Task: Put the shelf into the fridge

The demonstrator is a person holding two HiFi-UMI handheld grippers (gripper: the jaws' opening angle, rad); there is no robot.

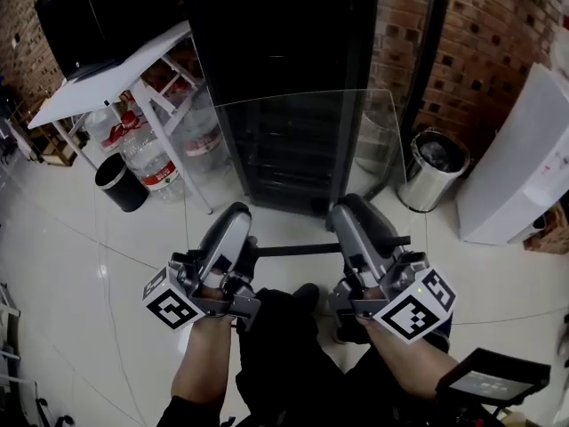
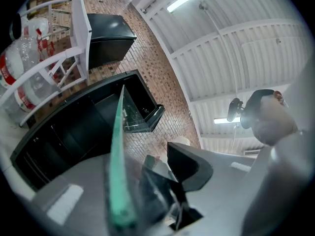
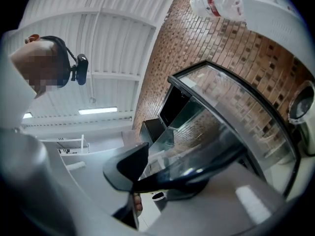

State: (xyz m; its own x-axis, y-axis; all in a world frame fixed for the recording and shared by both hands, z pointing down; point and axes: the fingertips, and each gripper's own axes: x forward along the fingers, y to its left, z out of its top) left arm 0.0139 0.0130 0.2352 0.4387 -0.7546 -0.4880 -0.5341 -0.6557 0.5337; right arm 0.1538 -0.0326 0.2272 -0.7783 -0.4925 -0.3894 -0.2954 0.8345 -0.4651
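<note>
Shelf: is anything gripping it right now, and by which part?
Both grippers hold the shelf by its near edge: the left gripper has its jaws on the left end, the right gripper on the right end.

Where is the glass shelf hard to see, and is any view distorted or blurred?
Head view: the glass shelf is almost invisible, only pale edges show against the dark fridge. Left gripper view: strong fisheye bending; the shelf's green edge is blurred. Right gripper view: same bending; bricks look hazy through the glass.
</note>
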